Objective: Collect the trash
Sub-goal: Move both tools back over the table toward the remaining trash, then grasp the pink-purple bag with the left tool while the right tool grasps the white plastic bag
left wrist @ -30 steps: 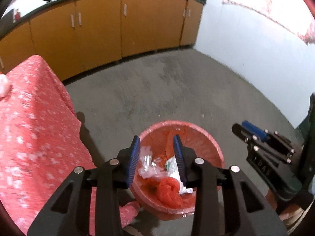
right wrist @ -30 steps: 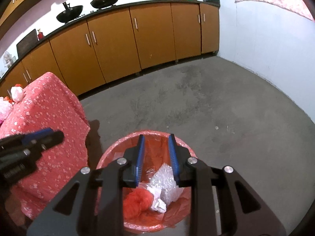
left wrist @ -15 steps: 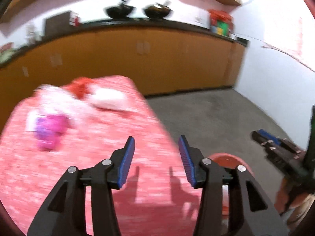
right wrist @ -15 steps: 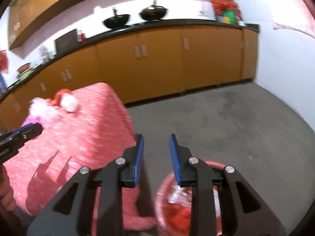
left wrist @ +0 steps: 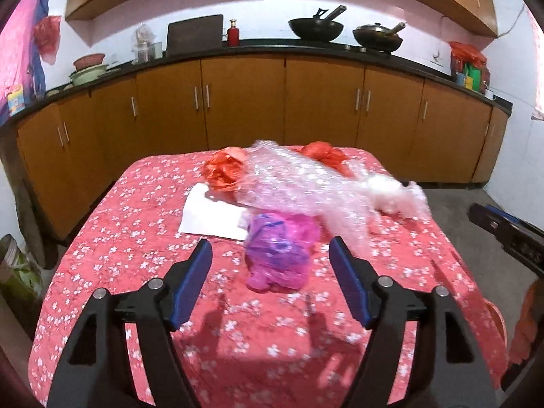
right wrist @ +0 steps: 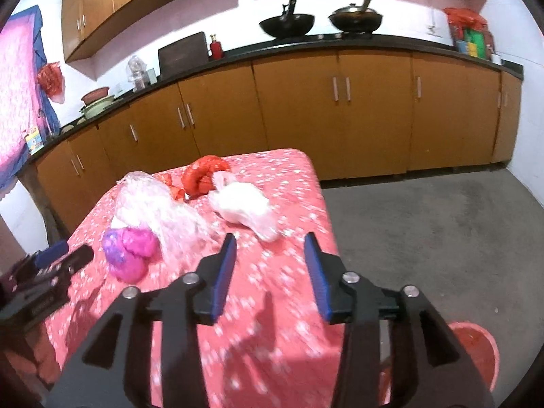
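Both views now over the table with its red flowered cloth, no longer above the red bin, which sits low at the right edge of the right wrist view, on the floor beside the table. Left gripper released, jaws just opened wider than a second ago, nothing between the pads, aimed at the pink-purple bag lying ahead on the cloth. Right gripper also released and empty, jaws just widened, pointed toward the white plastic bag near the table's right side. Remaining trash still on the cloth: bubble wrap across the middle, crumpled red bags behind it, a white sheet of paper partly beneath. Orange cabinets and two woks along the far counter.
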Action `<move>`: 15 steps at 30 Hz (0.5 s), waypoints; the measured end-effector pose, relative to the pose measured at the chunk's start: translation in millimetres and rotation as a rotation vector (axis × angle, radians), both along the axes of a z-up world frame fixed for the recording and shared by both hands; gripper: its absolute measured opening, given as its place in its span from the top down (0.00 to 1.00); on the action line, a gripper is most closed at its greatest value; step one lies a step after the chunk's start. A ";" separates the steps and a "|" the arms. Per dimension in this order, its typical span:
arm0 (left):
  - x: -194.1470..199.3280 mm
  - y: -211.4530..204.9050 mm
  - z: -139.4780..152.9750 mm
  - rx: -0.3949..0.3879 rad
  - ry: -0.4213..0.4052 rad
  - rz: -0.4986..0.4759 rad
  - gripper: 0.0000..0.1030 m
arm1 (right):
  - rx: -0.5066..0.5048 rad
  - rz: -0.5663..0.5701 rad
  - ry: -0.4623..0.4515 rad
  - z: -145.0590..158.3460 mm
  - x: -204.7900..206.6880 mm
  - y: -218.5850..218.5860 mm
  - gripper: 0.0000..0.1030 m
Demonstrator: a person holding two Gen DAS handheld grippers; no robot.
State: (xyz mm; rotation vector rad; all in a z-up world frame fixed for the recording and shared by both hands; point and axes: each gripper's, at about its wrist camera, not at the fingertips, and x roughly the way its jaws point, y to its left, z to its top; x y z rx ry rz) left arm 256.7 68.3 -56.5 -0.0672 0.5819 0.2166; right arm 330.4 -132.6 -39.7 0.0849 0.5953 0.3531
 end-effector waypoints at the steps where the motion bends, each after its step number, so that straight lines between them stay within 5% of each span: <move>1: 2.5 4.1 -2.2 -0.001 0.008 0.001 0.30 | -0.008 0.000 0.004 -0.9 7.1 7.5 0.53; 13: 27.5 28.9 -17.3 -0.076 0.066 -0.024 0.29 | -0.078 -0.042 0.115 -25.5 88.9 55.0 0.50; 15: 30.7 28.5 -17.8 -0.071 0.074 -0.032 0.29 | -0.089 -0.039 0.132 -31.5 93.0 57.1 0.59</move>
